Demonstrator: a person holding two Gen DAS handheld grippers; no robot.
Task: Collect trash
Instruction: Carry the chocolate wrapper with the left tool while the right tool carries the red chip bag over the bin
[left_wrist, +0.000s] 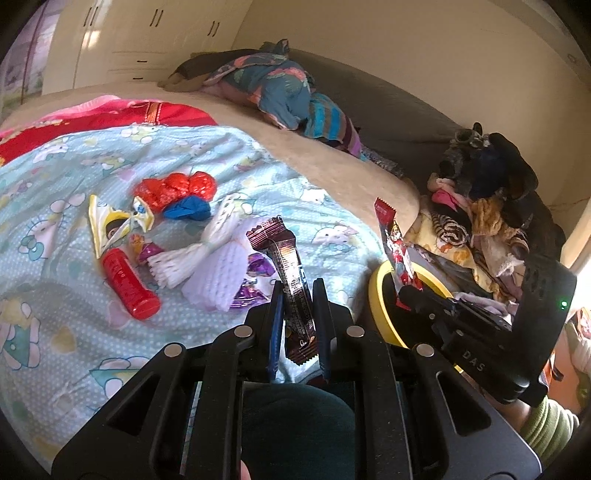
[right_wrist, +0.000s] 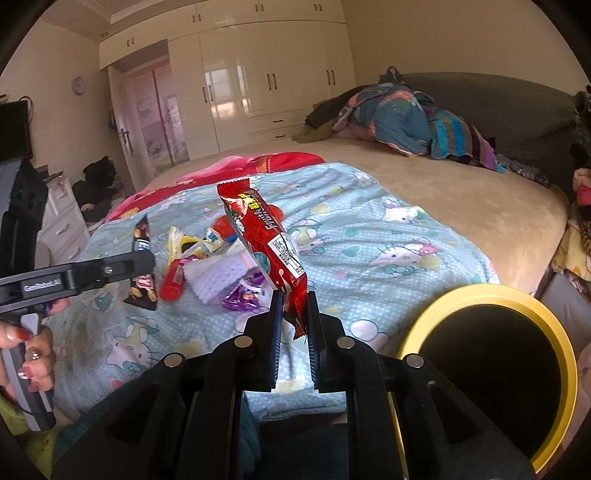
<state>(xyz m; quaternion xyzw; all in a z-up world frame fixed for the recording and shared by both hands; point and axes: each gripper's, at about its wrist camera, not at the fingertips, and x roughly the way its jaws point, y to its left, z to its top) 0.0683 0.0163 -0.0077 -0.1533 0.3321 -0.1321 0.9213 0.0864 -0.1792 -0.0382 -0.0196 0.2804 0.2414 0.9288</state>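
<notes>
My left gripper (left_wrist: 298, 295) is shut on a dark brown snack wrapper (left_wrist: 284, 266), held upright above the blue cartoon blanket (left_wrist: 74, 166). My right gripper (right_wrist: 291, 306) is shut on a red snack wrapper (right_wrist: 258, 236), lifted off the bed. In the left wrist view that red wrapper (left_wrist: 395, 243) stands over the yellow-rimmed black bin (left_wrist: 378, 295). The bin (right_wrist: 491, 295) sits low right in the right wrist view. Loose trash lies on the blanket: a red tube (left_wrist: 127, 284), white foam netting (left_wrist: 207, 254), purple foil (left_wrist: 247, 291), crumpled red foil (left_wrist: 173, 188), a blue scrap (left_wrist: 188, 210).
Bundled bedding (left_wrist: 280, 88) lies at the head of the beige bed (right_wrist: 461, 192). A heap of clothes (left_wrist: 487, 214) sits right of the bin. Cream wardrobes (right_wrist: 266, 85) line the far wall. A person's hand (right_wrist: 26, 354) grips the left tool's handle.
</notes>
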